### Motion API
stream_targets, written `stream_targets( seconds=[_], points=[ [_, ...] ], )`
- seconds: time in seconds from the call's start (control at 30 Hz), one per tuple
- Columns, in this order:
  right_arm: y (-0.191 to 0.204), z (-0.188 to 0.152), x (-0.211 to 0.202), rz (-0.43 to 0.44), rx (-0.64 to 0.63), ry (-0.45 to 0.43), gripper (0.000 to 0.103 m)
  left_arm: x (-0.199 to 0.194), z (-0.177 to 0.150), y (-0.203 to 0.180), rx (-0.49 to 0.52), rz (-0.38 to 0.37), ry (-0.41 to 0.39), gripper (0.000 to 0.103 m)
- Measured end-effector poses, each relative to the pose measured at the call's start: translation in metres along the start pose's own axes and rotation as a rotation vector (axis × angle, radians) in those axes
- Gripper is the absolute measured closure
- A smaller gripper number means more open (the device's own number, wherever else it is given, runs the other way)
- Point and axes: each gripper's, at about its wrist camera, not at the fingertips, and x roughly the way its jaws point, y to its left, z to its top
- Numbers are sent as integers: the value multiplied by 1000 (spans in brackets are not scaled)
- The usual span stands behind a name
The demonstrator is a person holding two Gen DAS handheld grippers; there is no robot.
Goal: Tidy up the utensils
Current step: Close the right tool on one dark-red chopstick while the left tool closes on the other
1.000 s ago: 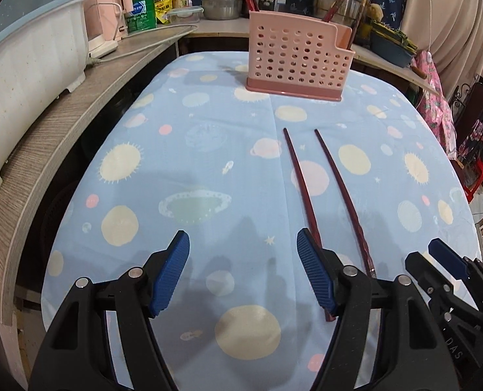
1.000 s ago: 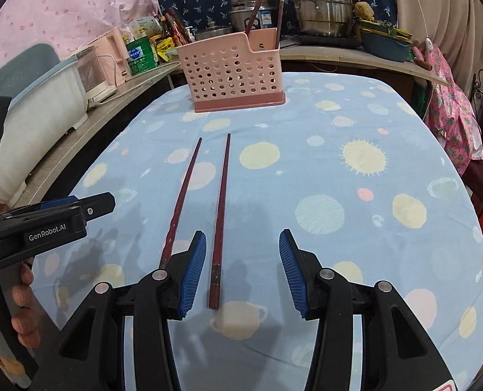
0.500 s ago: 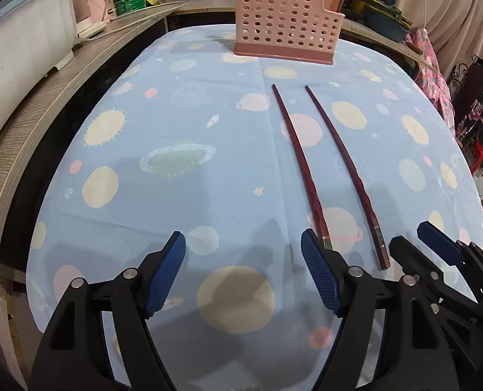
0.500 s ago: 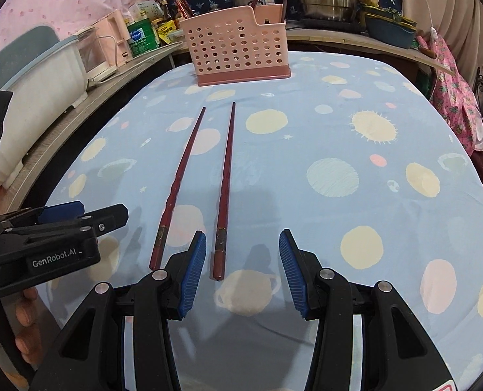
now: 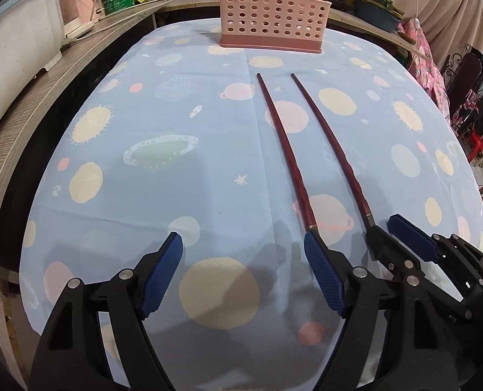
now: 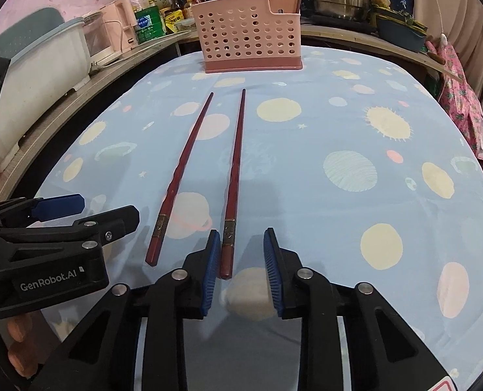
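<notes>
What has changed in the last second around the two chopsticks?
Both tools came down toward the chopsticks' near ends. The right tool is closing around the right chopstick, not yet gripping it; the left tool is opening. Both chopsticks and the pink holder stayed put.

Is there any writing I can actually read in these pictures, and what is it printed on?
"GenRobot.AI": white lettering on the black body of the left gripper, seen from the right wrist view.
Green container on the side counter: its label print is too small and blurred to read.
Yellow packet beside it: unreadable too.
</notes>
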Motion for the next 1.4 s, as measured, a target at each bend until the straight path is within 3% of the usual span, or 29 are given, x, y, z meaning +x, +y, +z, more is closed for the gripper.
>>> stream_targets(
  seconds=[0.2,0.9,1.07,1.17,1.33,1.4],
  points=[
    [-2,-1,1,-22,-15,-5,96,0,0,-6,11,-11,3,28],
    [-22,-12,-11,-19,43,-1,96,13,-1,-31,26,-79,44,29],
    [-22,-13,-12,-15,46,-2,96,13,-4,-30,30,-59,39,41],
    [-21,-13,-12,-14,46,-1,96,10,-5,-27,32,-60,33,55],
    [-20,-14,-14,-3,45,3,96,9,-4,-20,15,-104,47,94],
    [-19,-15,-15,-1,41,3,96,9,-4,-19,11,-118,53,95]
  ],
)
